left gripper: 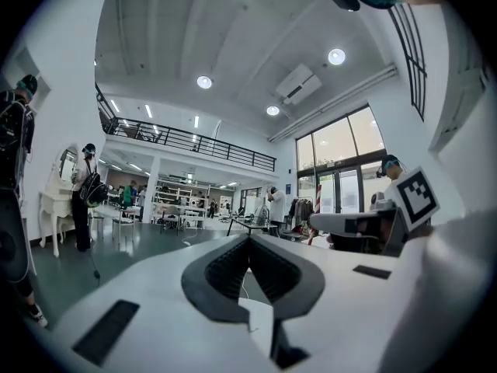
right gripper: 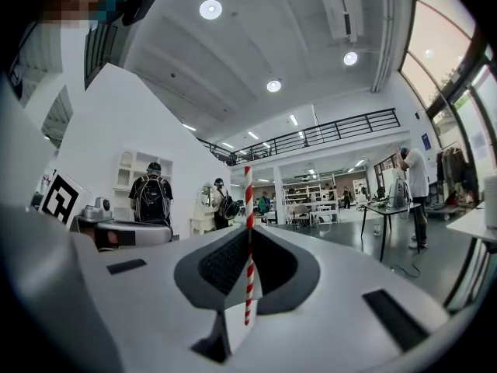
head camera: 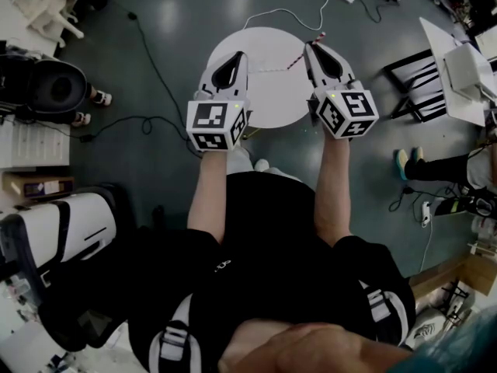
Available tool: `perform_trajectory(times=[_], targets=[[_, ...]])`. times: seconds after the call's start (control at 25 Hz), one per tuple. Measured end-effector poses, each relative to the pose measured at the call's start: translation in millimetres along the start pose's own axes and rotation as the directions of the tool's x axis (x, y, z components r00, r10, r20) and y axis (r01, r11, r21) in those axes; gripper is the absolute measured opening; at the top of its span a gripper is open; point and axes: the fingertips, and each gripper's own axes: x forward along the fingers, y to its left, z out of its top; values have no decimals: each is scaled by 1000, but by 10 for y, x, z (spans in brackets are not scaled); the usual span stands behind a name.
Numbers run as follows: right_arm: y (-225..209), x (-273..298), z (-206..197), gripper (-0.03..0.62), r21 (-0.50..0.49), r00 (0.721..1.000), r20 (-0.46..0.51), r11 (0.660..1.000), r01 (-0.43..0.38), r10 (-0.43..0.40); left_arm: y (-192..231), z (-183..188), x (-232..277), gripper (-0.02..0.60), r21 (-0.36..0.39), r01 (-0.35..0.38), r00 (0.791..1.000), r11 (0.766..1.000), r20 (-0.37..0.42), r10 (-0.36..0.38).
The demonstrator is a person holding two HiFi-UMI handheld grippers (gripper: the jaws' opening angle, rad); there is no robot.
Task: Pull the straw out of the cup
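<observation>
Workshop hall, round white table (head camera: 268, 103) below: your right gripper (right gripper: 248, 235) was clamped on the striped straw (right gripper: 248, 274), no cup visible; your left gripper (left gripper: 250, 239) sat closed, empty; extraction looked finished, next needing a steady set-down.
</observation>
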Motion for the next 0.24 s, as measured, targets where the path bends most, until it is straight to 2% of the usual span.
perform_trajectory(times=[0.24], targets=[[49, -1, -9, 28, -7, 1000, 10, 1000, -14, 14, 38, -24, -62, 8, -10, -15, 1000, 1000, -3, 15]])
